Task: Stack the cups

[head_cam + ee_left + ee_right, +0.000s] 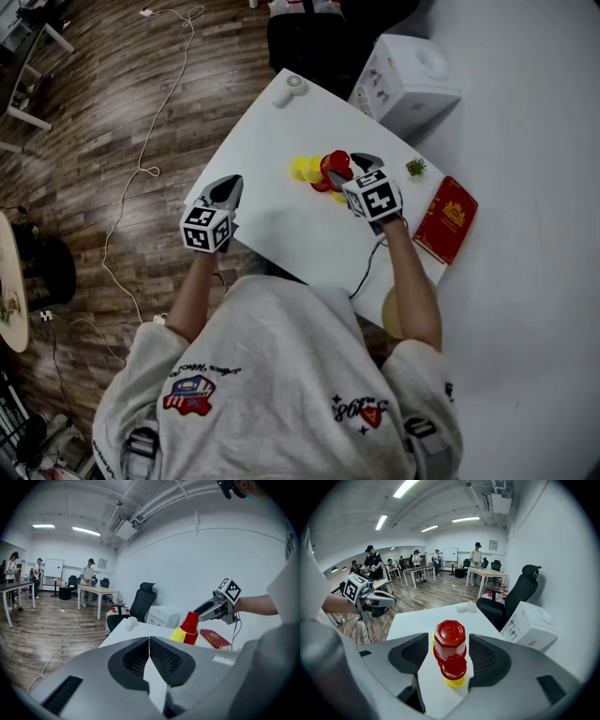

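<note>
An upside-down red cup [450,639] tops a stack of red and yellow cups [454,680] on the white table [281,225]. My right gripper [448,656] is open around this red cup, with a narrow gap on each side between pad and cup. In the head view the right gripper [349,169] sits at the red cup [335,165], with a yellow cup [305,169] just left of it. My left gripper [230,186] hangs over the table's left edge, shut and holding nothing. The left gripper view shows the red cup [190,622] and a yellow cup [178,634] beyond its own closed jaws.
A red book [446,219] and a small potted plant [415,168] lie right of the cups. A white handheld fan [291,86] rests at the table's far corner. A white boxy appliance [412,80] and a black office chair [520,592] stand behind the table.
</note>
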Available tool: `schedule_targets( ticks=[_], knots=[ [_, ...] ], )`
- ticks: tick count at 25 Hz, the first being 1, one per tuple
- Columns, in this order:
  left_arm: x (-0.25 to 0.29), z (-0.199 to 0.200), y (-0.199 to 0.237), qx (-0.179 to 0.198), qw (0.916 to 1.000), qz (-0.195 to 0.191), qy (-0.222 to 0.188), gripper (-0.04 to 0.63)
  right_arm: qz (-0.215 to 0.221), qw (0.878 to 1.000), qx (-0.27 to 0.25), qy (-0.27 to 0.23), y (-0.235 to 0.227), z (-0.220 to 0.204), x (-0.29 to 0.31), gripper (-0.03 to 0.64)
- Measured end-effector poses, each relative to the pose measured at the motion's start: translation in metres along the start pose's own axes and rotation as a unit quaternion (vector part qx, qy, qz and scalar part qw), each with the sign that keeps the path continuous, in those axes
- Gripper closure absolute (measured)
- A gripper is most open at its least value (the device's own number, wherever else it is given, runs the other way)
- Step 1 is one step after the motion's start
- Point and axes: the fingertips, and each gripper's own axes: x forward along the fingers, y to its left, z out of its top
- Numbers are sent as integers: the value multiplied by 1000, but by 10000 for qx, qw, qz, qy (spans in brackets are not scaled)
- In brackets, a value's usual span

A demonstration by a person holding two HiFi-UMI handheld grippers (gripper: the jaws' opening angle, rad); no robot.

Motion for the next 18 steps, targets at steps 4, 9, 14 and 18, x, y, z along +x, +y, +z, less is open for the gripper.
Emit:
schedule_targets(
  ticks=[4,9,14,18],
  knots=[
    [-1,1,-2,17,10000,-20,-4,588,-41,9996,167,-209,-1,5,-8,329],
    [2,4,-10,82,9999,-65,-67,588,-194,9987,238,-415,-3,2,-23,328],
    [9,11,-30,227,9995,-180,-106,588,-349,9963,546,-568,-12,-19,-44,342],
    [13,18,-52,419,9986,-272,-145,588,-549,9929,751,-740,-18,-38,-66,386]
  ],
)
